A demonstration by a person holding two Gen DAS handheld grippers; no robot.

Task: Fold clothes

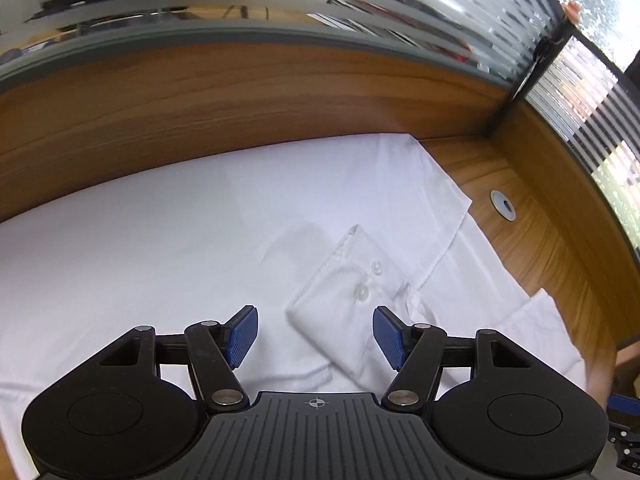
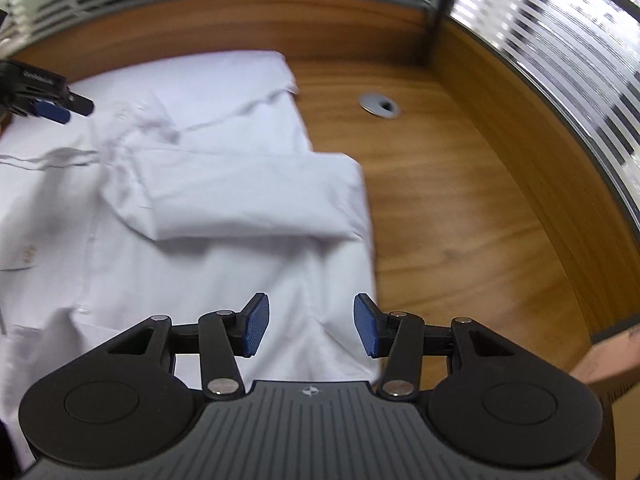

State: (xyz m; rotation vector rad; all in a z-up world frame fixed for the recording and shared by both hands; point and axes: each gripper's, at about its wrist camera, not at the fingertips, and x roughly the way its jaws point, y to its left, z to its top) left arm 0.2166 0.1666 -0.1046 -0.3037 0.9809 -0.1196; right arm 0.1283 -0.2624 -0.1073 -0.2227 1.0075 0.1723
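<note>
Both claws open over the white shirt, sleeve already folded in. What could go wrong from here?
1. The folded sleeve cuff lies loose on the shirt; the left claw, open right at it, may drag it out of place.
2. The right claw hangs over the shirt's edge by bare desk; a pinch there could catch only one layer.
3. The right view is blurred, so aim may be off.
</note>
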